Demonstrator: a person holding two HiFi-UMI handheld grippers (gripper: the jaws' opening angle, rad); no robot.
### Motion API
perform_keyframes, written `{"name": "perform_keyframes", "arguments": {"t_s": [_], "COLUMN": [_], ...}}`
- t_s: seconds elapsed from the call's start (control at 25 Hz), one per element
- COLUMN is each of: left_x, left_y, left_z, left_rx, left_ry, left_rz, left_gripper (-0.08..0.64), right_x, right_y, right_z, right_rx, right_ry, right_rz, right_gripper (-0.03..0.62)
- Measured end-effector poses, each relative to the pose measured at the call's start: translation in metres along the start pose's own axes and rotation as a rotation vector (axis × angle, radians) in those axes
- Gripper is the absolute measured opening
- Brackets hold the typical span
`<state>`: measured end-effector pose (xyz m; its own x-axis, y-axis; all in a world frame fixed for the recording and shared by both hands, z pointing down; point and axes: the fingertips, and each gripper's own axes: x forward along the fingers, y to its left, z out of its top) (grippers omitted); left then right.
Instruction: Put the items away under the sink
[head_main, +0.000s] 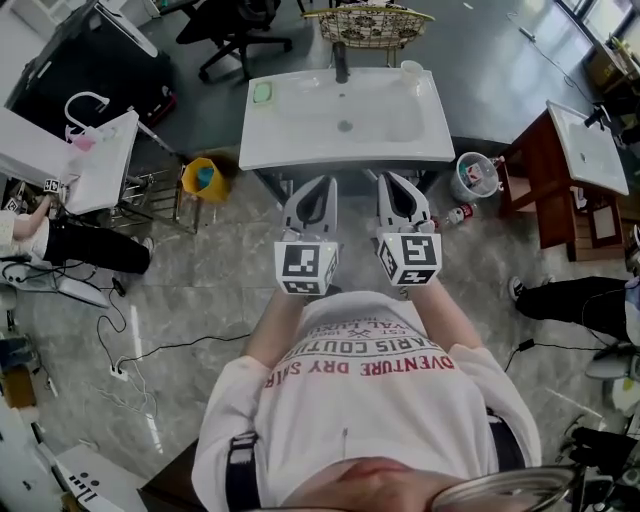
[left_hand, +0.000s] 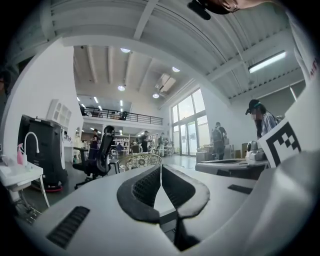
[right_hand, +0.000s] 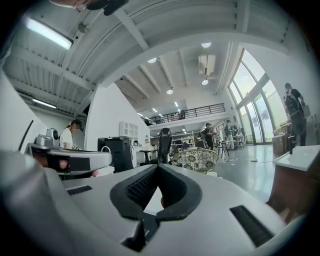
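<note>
So, we're standing square in front of the white sink (head_main: 300, 135), which sits at 12 o'clock in the head view. It's a plain rectangular basin with a dark faucet (head_main: 341, 62) at the back edge. A pale green pad or soap dish (head_main: 262, 92) sits in its 10 o'clock corner and a small white cup (head_main: 410, 69) in its 2 o'clock corner.

The loose stuff is on the floor off the sink's 4 o'clock corner. A round clear tub (head_main: 474, 176) has red and white bits inside, too small for us to name. Just past it, further toward 5 o'clock, a red-and-white bottle (head_main: 459, 213) lies on its side. At the sink's 8 o'clock there's a yellow bucket (head_main: 203, 178) with something teal in it. The basin and our grippers hide most of the space below the sink.

We hold both claws side by side, level, noses toward the sink. The left gripper (head_main: 316, 188) has its dark ribbed pads pressed together at the tips, nothing between them. The right gripper (head_main: 393, 185) is the same, closed up tight and empty. Neither touches the sink or any of the items.

Beyond the sink at 12 o'clock stands a patterned wicker chair (head_main: 368, 24).
</note>
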<state>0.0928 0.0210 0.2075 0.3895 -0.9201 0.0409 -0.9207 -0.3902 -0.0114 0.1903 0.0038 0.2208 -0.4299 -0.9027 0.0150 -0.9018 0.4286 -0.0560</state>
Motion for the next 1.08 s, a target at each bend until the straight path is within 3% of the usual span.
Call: {"name": "perform_keyframes", "arguments": {"t_s": [0.48, 0.68, 1.08], "left_x": [-0.023, -0.024, -0.026], "left_y": [-0.005, -0.004, -0.004], "left_z": [0.006, 0.004, 0.008], "left_rx": [-0.022, -0.012, -0.012], "left_ry": [-0.019, -0.008, -0.018], "left_rz": [0.024, 0.025, 0.048], "left_gripper": [0.028, 0.028, 0.028], "right_x": [-0.02, -0.018, -0.022], "right_y": [0.01, 0.012, 0.007], "right_z": [0.008, 0.003, 0.004], "right_rx": [0.014, 0.071, 0.034], "right_ry": [-0.012, 0.007, 0.01], "right_rz": [0.03, 0.039, 0.036], "right_gripper": [0.025, 0.025, 0.025]}}
